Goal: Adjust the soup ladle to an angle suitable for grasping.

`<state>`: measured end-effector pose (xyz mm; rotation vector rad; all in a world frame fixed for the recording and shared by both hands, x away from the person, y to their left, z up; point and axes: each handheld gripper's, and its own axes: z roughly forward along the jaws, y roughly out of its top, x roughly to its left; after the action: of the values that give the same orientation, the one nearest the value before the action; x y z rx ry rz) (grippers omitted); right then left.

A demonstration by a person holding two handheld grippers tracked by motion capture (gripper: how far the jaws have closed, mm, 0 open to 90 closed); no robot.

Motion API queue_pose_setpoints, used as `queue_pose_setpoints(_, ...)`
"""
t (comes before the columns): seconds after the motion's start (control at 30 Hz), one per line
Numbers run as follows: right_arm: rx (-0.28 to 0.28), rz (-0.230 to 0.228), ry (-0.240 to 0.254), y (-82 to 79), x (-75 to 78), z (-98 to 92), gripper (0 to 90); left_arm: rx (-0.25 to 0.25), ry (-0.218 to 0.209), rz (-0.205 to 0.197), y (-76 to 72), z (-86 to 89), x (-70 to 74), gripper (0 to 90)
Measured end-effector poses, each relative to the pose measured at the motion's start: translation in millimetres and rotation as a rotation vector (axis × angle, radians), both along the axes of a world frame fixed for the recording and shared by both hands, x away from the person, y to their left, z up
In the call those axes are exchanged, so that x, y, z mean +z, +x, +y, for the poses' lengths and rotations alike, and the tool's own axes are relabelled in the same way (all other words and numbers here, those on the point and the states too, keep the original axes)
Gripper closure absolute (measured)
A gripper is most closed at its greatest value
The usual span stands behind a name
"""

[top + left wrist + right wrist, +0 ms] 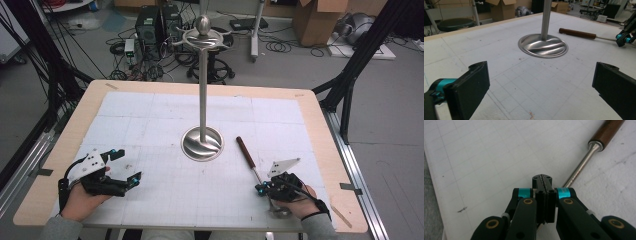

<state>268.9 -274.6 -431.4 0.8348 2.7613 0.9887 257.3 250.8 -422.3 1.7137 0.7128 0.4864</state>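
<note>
Right tongs [261, 189] clenched on thin steel shaft of wooden-handled utensil [246, 151] lying on white gridded bench [150, 115] right of tall steel stand [202, 142]; left tongs [131, 167] released, empty. Risk: slim shaft twisting or slipping when lifted.

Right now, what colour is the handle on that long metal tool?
Dark reddish brown, like wood. The handle shows best in the left gripper view.

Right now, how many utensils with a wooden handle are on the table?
1. The wooden-handled utensil lies right of the metal stand's base, its metal shaft running under the shut right gripper. Its working end is hidden by the hand.
</note>
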Motion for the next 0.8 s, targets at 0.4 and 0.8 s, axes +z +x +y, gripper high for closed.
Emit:
queue_pose_setpoints(0.4,-0.041,0.028,-0.008,0.4,1.5,-7.0,90.0,0.002,0.002,0.001,0.0,-0.2,-0.1,1.8)
queue_pose_setpoints(0.8,-0.037,0.085,-0.001,-10.1,2.6,-13.4,90.0,0.0,-0.003,0.001,0.1,-0.1,0.1,1.8)
